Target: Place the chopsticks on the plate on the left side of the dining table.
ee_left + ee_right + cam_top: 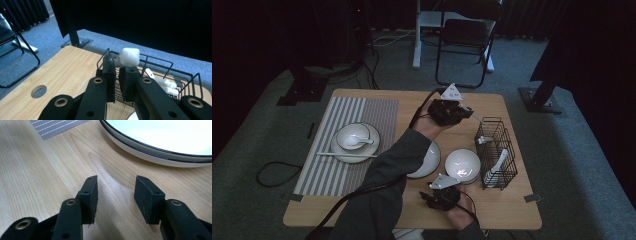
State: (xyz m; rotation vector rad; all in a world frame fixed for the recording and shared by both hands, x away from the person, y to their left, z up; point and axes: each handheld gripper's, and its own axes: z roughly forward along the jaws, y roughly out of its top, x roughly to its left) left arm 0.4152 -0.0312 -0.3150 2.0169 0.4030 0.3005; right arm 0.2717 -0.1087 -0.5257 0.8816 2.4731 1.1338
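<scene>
Gleaming white spoon [127,57] — glossy (blunt-ended) — jaw-pinched.

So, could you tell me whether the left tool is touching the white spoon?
Touching. The left gripper view shows the left tool shut on the white spoon, whose handle end juts above the pads, over the wire basket.

No readable text, labels, brands or numbers anywhere: nothing legible on the bowls, plates, wire basket, placemat or worktop. Small dark marks on the grey gripper plates are too blurred to read.
</scene>
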